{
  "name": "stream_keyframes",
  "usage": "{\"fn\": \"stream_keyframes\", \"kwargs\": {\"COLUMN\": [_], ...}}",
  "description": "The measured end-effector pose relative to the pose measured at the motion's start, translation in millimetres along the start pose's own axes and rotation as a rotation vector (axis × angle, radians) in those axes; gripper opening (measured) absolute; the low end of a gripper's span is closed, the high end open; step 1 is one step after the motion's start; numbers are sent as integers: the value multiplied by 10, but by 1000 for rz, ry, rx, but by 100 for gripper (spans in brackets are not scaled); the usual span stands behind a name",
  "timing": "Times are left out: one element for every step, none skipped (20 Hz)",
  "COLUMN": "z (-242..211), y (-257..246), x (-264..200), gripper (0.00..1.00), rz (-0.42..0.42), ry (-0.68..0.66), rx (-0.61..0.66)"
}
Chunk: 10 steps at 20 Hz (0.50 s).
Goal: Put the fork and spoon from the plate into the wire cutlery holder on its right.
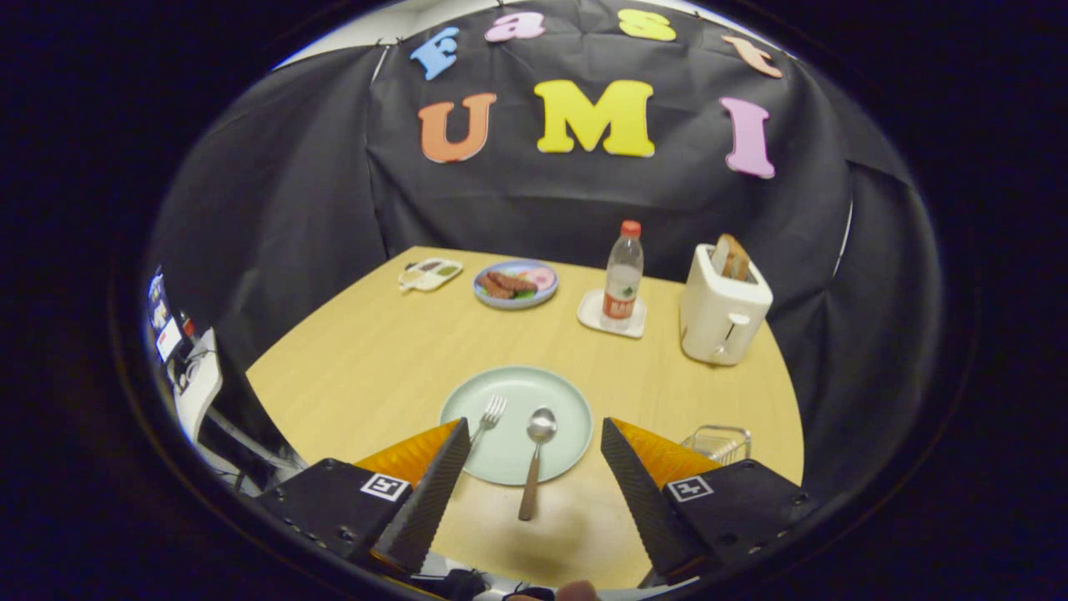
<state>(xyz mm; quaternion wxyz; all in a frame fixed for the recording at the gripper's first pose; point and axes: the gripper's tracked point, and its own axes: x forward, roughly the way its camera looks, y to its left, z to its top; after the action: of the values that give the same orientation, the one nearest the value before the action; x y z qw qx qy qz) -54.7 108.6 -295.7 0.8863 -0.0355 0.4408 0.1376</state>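
A pale green round plate (561, 392) lies on the light wooden table (375, 359), and everything else can be placed from it. On the plate lies a silver metal fork (491, 416), tines pointing away toward the booth wall, its handle running back behind the left finger. Beside the fork, toward the plate's middle, lies a silver metal spoon (534, 461) with its bowl on the plate and its brownish handle reaching over the near rim onto the table.

The gripper (534, 438) hangs above the near edge of the plate, its two fingers spread wide apart and grasping nothing; the spoon lies in the gap between them without touching either one.

To the right of the plate, just beyond the right finger and partly hidden by it, stands the silver wire cutlery holder (719, 441), near the table's edge.

Beyond the plate, further across the table, stands a clear plastic bottle with a red cap (624, 274) on a white square coaster (594, 315). To the right of that is a white toaster (722, 310) with a slice of bread in its slot. Beyond the plate to the left sits a blue dish holding food (516, 284), and further left a small white divided tray (429, 274).
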Motion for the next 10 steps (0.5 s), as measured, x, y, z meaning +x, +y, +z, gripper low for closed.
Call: {"fn": "stream_keyframes", "kwargs": {"z": [-83, -156, -226, -300, -333, -338, -352, -363, -364, -384], "y": [5, 1, -2, -37, -37, -14, -9, -15, 7, 17], "x": [125, 247, 367, 469, 576, 617, 718, 785, 846, 912], "gripper": [96, 96, 96, 95, 96, 96, 95, 95, 92, 89], "rz": [-12, -18, -29, -50, -59, -64, -74, -81, -81, -88], "ry": [36, 65, 84, 109, 129, 137, 143, 146, 149, 149], "rx": [18, 20, 13, 2, -6, -9, -19, -30, -40, -45]}}
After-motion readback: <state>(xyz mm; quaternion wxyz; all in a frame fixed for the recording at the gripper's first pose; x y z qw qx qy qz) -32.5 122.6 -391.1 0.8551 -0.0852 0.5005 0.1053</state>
